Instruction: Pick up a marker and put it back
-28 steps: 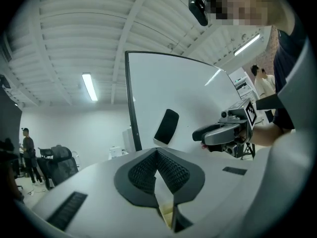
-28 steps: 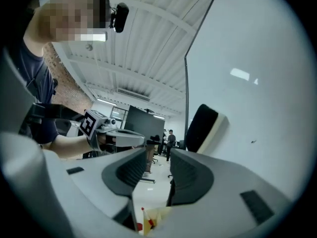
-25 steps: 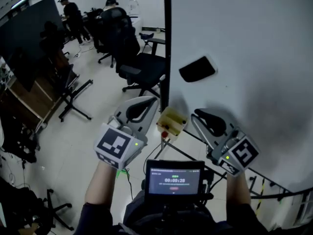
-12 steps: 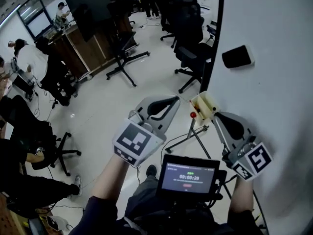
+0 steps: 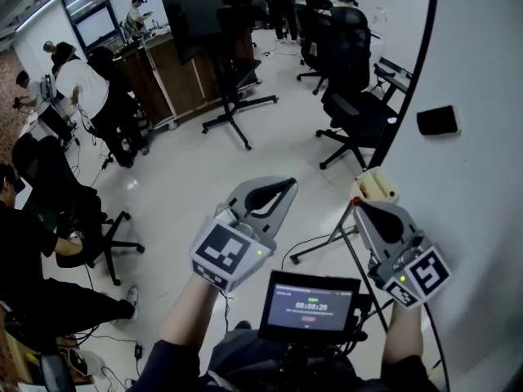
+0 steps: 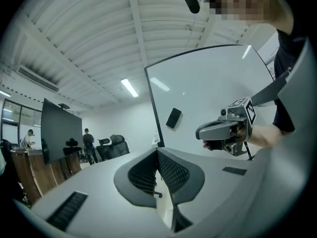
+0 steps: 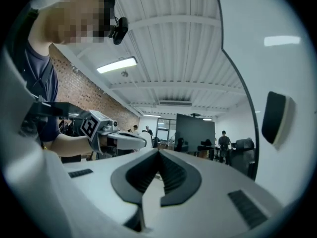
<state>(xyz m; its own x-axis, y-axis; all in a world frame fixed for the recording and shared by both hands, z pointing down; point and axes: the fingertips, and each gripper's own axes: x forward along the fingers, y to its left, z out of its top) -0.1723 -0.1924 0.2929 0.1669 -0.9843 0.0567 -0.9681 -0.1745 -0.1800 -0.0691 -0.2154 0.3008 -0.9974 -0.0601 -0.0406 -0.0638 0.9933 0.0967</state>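
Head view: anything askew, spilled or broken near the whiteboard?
Nothing stands out. The eraser sticks to the whiteboard with no visible damage. The left hand-held gripper and the right hand-held gripper are both shut, with nothing between their jaws.

Black eraser (image 5: 437, 120) on whiteboard (image 5: 482, 186); office chairs (image 5: 357, 114) near; people (image 5: 82, 88) left.

At right stands the whiteboard (image 5: 482, 64), with an eraser (image 5: 437, 120) on its face and a tray (image 5: 377, 186) at its lower edge. Office chairs (image 5: 351, 109) stand on the floor (image 5: 188, 170) to its left. A screen (image 5: 309, 305) sits nearest, between the left tongs (image 5: 288, 184) and the right tongs (image 5: 358, 206).
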